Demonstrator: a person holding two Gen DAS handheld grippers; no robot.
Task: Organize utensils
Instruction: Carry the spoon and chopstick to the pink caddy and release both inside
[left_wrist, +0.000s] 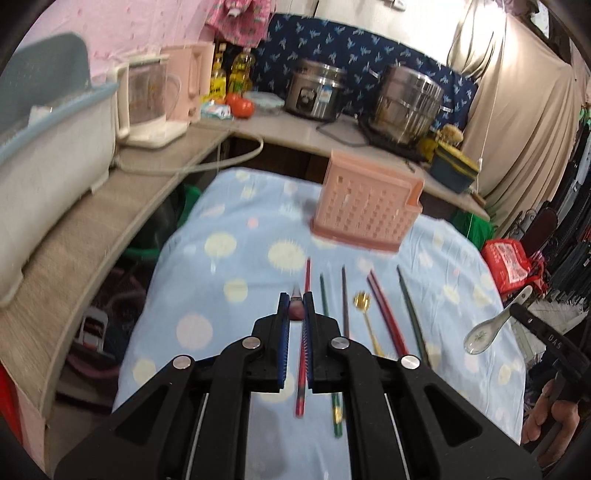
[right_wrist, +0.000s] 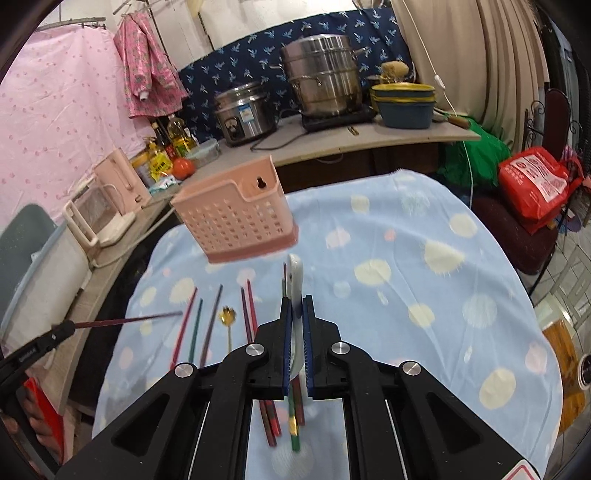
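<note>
I'm clamping a chopstick (left_wrist: 297, 309) in my left hand-held gripper (left_wrist: 296, 306) and a spoon (right_wrist: 295, 280) in my right hand-held gripper (right_wrist: 296, 310), above the chopsticks (left_wrist: 384, 314) lying on the tabletop (left_wrist: 236, 221), near the basket (left_wrist: 365, 206).

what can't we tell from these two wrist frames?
- Pink basket interior: both views show only its perforated front wall, and it is motion-blurred.
- Chopstick in the left gripper: left wrist view shows only its end-on tip; its length shows only in the right view.
- Chopsticks on the cloth: near ends hidden behind the right gripper.
</note>
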